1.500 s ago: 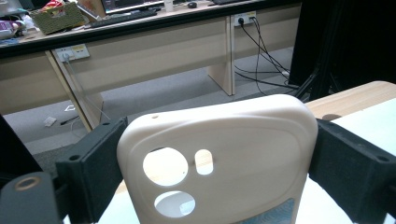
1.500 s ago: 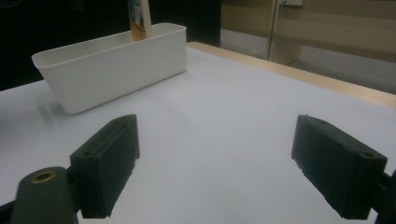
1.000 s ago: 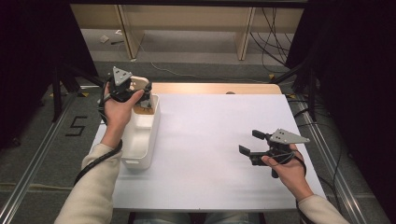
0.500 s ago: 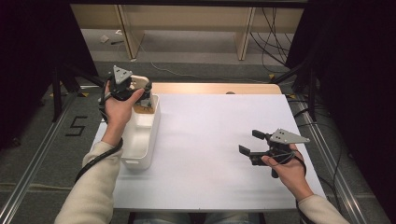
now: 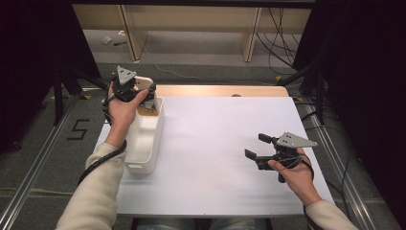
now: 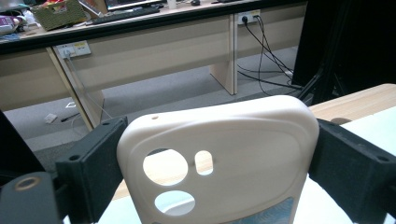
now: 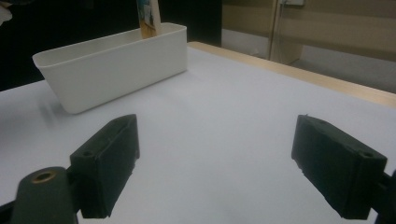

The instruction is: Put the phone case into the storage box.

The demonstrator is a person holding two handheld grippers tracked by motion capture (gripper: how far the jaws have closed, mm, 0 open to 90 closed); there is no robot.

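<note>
Your left gripper clamps a cream phone case by its sides, holding it upright over the far end of the white bin at the table's left edge. Your right gripper hangs empty, jaws wide, over bare tabletop with free room all round. A "5" marks the floor.

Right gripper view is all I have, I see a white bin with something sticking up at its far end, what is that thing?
Observer: A cream phone case, with camera cutouts.
Operator: Is it standing loose in the bin?
Observer: No, the left gripper is clamped on its two side edges.
Operator: Where does the bin sit on the table?
Observer: The white bin lies along the left edge of the white tabletop; the right gripper hovers open near the right edge.
</note>
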